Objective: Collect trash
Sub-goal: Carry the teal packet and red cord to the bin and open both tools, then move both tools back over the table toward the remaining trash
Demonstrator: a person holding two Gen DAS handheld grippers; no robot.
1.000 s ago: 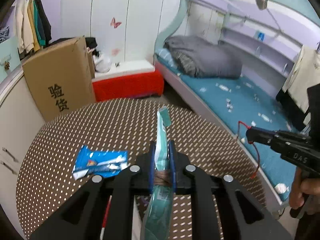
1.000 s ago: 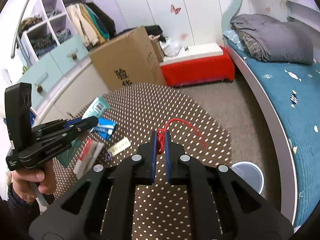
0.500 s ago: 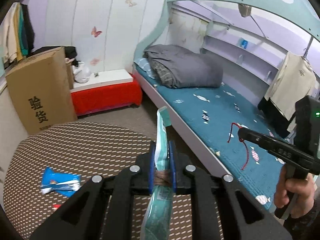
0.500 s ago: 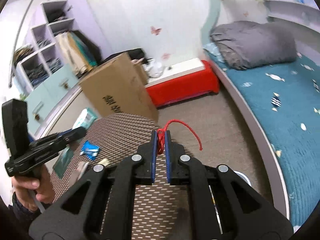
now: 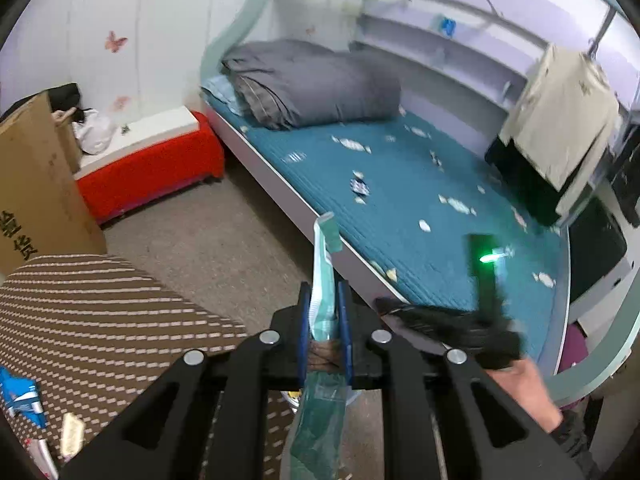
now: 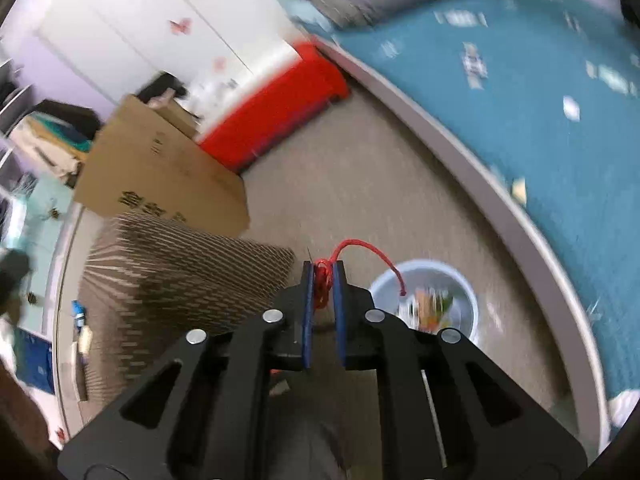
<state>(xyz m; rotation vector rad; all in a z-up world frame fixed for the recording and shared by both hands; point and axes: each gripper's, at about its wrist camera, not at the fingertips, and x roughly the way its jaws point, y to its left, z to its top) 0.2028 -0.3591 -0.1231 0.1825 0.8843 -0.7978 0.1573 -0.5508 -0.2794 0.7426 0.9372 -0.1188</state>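
Far left in the left wrist view: cardboard box standing behind the brown dotted table, blue wrapper lying at the table's near left edge. Further right, red bench against the far wall. Centre frame: left gripper clamped tight on a long teal wrapper, top end poking up past the blue pads, lower end hanging toward the camera. Right of that, blurred and low, the right gripper in a hand, near the edge of the teal bed, grey quilt heaped at the far end.

Over to the right wrist view, heavy blur: box far left, table near it, bench beyond. Dead centre, right gripper just been easing apart, a gap showing between the pads, red string bunched loosely in that gap, free end curling right. Just right and below: white bin on the floor, colourful scraps inside, string tail dangling over its rim.
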